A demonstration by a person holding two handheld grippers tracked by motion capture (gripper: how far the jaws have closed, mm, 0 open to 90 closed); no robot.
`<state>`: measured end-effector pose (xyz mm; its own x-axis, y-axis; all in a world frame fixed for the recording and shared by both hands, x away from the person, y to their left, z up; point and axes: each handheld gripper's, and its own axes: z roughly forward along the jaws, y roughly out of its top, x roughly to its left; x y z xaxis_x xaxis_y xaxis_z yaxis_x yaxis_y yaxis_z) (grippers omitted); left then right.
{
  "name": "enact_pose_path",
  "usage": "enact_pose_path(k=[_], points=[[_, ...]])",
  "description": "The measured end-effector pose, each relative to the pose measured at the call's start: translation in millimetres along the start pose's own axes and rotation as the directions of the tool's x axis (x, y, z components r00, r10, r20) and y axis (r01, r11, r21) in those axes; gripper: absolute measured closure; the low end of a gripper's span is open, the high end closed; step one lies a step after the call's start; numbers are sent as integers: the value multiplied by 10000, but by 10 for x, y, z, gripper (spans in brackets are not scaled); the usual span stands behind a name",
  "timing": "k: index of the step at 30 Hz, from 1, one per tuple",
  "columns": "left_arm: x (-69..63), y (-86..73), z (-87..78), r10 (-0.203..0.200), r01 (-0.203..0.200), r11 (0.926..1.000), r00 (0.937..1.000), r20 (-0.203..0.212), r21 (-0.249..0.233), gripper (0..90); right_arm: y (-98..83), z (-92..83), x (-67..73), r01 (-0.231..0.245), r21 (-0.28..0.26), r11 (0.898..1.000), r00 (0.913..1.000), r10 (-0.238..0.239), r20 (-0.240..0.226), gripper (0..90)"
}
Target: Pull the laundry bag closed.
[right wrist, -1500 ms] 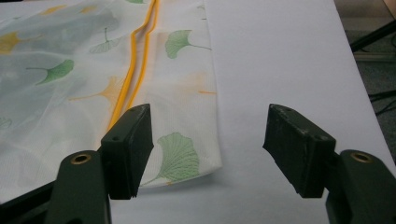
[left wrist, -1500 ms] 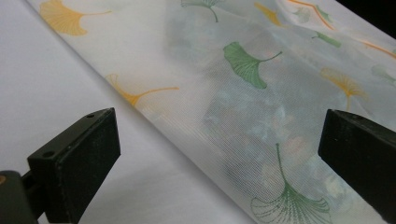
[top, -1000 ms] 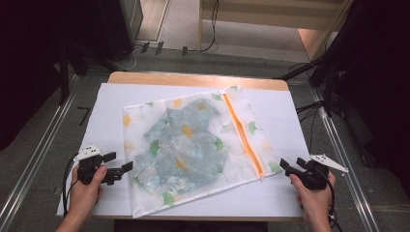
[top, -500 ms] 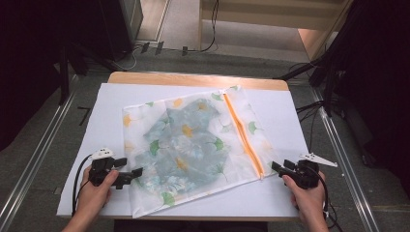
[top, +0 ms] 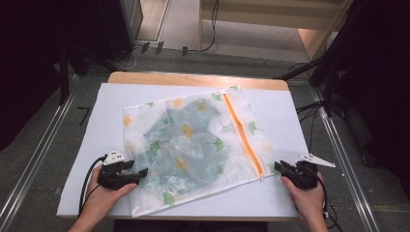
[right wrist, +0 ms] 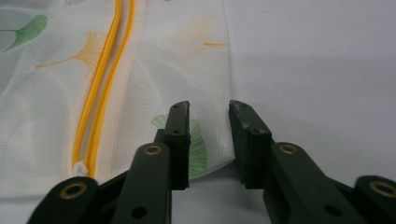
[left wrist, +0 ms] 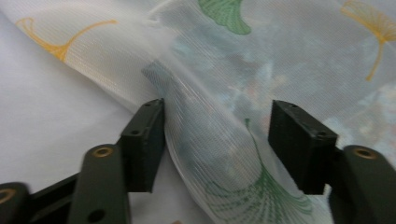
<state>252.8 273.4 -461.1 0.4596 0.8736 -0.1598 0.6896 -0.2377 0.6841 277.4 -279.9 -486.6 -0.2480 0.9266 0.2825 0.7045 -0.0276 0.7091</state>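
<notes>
The white mesh zip bag with ginkgo-leaf print (top: 193, 147) lies mid-surface. Left tongs (left wrist: 217, 140), at 7 o'clock, gape astride raised mesh; right tongs (right wrist: 208, 140), at 4 o'clock, part-open over its corner. Risk: closing probably pinches one layer, so mesh slips.

Both hands sit low in frame: left gripper (top: 140, 172) with jaws wide apart, right gripper (top: 279, 166) with jaws parted.

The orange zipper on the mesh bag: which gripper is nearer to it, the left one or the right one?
Right. The right gripper sits at the bag corner just beside the near end of the orange zipper. The left gripper is at the opposite edge of the mesh bag, across its whole width.
</notes>
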Motion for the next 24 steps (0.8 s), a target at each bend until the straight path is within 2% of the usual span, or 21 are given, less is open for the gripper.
enact_pose_path(k=[5,6,7,9,11,13,15,20,24], points=[[-19,6,10,-50,50,10000,10000,74,23,554,-16,1,-17,-190,-29,9998,9996,189,-220,811],[-12,6,12,-91,91,10000,9998,152,-13,554,-16,1,-17,-190,-29,9998,9996,189,-220,811],[23,5,11,-272,269,9996,9978,597,53,665,-18,-1,-20,-154,25,9999,9994,155,-318,856],[35,6,7,-370,366,9993,9970,683,80,729,-21,-1,-18,-108,52,9999,9994,110,-341,867],[79,17,-19,-469,472,9989,9943,957,-3,791,-32,-12,3,117,138,9998,9985,-110,-529,880],[91,23,-22,-542,546,9985,9935,1004,-17,836,-35,-16,9,160,158,9997,9982,-151,-574,881],[114,39,-16,-546,548,9985,9921,1129,9,852,-41,-26,23,294,156,9994,9972,-283,-691,882],[142,65,8,-436,427,9990,9947,931,114,863,-89,-88,59,456,190,9988,9942,-435,-984,884],[212,84,14,-577,577,9983,9956,744,20,863,-150,-167,99,560,248,9981,9917,-527,-1176,885]])
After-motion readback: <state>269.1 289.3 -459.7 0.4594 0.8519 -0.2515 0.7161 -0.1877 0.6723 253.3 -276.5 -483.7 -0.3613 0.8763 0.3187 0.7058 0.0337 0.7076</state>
